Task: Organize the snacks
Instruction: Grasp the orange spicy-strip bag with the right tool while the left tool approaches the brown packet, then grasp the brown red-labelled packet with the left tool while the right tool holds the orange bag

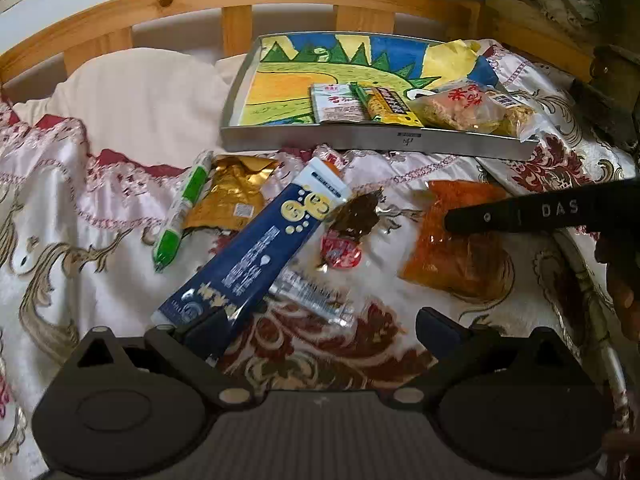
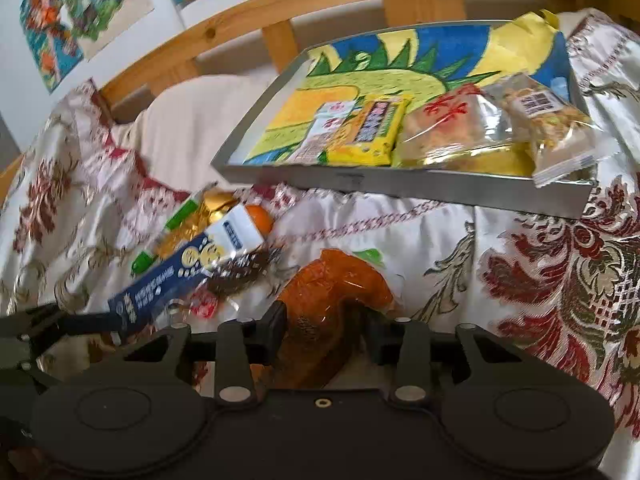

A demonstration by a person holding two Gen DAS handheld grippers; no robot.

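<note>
Your right gripper (image 2: 324,330) fingers pinch the orange crinkly plastic snack pouch (image 2: 320,312) at lower centre; your left gripper (image 1: 320,328) fingers stand wide, one touching the long dark-blue snack pack (image 1: 248,248).

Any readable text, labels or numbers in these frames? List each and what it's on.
"DAS": white letters on the right claw's finger, cut off at the edge.
Red characters on the clear packet in the tray: not legible.
Print on the blue box: too small.
Barcode sticker: unreadable.
</note>
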